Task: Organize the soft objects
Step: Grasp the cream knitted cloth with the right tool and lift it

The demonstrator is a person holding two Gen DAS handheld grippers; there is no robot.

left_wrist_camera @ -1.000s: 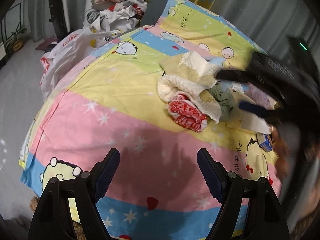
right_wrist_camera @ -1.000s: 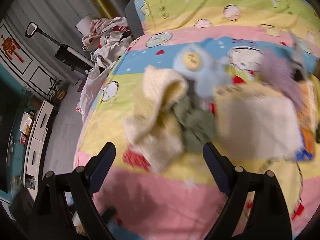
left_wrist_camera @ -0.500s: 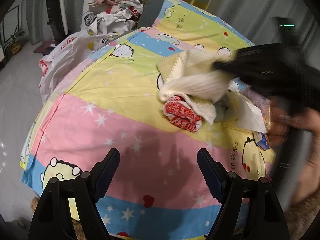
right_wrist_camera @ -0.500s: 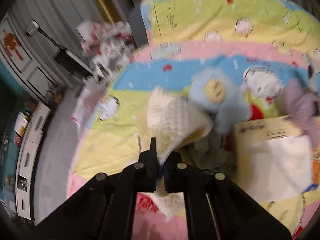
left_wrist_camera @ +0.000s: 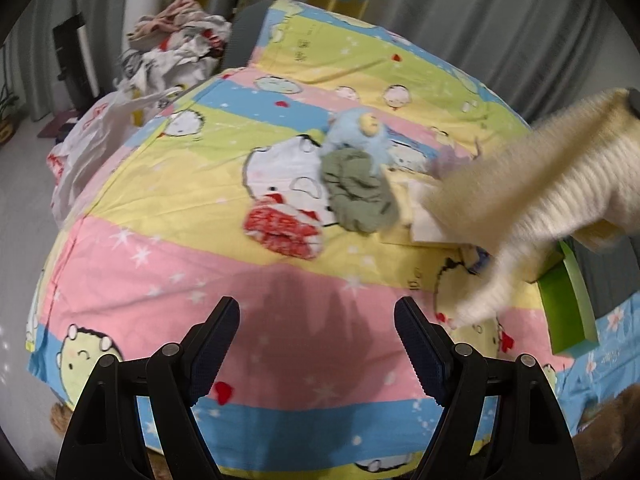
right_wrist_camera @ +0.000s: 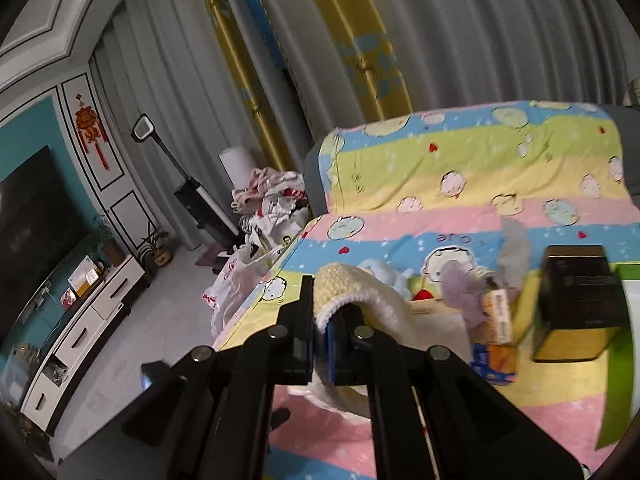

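My right gripper (right_wrist_camera: 320, 312) is shut on a cream knitted garment (right_wrist_camera: 360, 292) and holds it up off the bed; in the left wrist view the garment (left_wrist_camera: 532, 188) hangs blurred at the right. On the striped cartoon bedspread (left_wrist_camera: 168, 248) lie a red-and-white cloth (left_wrist_camera: 284, 228), an olive green cloth (left_wrist_camera: 356, 192) and a light blue soft toy (left_wrist_camera: 360, 132). My left gripper (left_wrist_camera: 316, 344) is open and empty above the pink stripe, near the bed's front edge.
A cardboard sheet with white paper (left_wrist_camera: 424, 216) and a green box (left_wrist_camera: 568, 304) lie at the right. In the right wrist view a dark box (right_wrist_camera: 576, 300), a lilac cloth (right_wrist_camera: 464, 292) and small cartons (right_wrist_camera: 496, 336) sit on the bed. A clothes pile (left_wrist_camera: 176, 48) and a white bag (left_wrist_camera: 92, 136) are at the far left.
The right gripper closed on the cream garment and lifted it up and to the right, uncovering the green cloth and blue toy. The left gripper stayed open in place.
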